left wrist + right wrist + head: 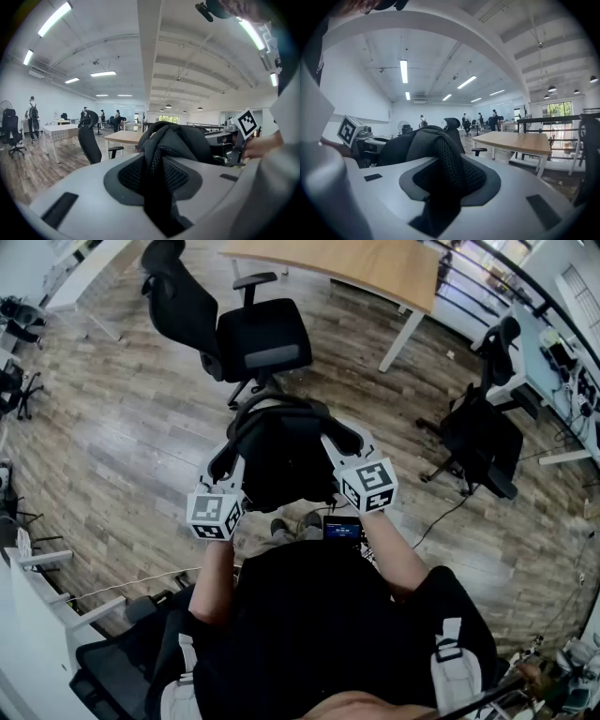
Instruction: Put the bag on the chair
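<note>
Left tongs: the left tongs are clenched on a black mesh strap of the bag; the strap runs up through the notch between the jaws; the marker cube sits at the near end, by the person's forearm

Right tongs: the right tongs grip the other mesh strap in the same way; its own marker cube faces up

Bag: the black bag hangs between the two tongs, clear of the floor, held by its straps on either side; it is just in front of the person and short of the chair, not on it; what it holds cannot be told from any view

Floor: wood planks lie under the bag and run across the room

Chair: a black office chair stands just beyond the bag; its seat faces the person and its backrest leans off to the left

Counter: a light wooden counter on white legs stands behind the chair

Further off: a second black chair stands well off to the right; small standing people show at the far wall
</note>
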A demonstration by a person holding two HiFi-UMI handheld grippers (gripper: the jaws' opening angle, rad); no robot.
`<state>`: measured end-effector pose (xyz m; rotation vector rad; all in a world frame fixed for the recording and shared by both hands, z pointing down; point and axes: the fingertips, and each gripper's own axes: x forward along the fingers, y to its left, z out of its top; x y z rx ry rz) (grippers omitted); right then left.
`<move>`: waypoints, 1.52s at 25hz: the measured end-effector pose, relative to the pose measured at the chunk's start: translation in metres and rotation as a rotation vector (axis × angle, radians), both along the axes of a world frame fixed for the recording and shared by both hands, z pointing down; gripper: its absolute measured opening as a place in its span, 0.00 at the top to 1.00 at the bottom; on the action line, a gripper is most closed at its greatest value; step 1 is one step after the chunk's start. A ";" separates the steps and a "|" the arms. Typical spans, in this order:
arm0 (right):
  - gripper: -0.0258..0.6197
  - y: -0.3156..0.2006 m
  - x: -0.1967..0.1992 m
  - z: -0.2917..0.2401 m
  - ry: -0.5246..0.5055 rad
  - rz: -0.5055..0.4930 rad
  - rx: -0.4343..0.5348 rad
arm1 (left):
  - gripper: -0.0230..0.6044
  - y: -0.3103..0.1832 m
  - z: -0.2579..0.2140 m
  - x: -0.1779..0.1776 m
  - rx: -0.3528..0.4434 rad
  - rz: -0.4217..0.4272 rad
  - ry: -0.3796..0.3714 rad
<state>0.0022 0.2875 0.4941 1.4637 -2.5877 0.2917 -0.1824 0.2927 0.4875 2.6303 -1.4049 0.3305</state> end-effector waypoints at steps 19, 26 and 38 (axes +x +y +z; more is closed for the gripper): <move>0.76 0.016 -0.007 -0.032 -0.016 0.010 0.061 | 0.80 0.012 -0.035 -0.008 0.060 0.032 -0.004; 0.76 0.022 -0.001 -0.031 -0.022 0.009 0.062 | 0.80 0.019 -0.034 -0.001 0.059 0.034 -0.007; 0.76 0.022 0.020 -0.022 -0.042 -0.009 0.042 | 0.80 0.022 -0.027 0.019 0.034 0.029 -0.003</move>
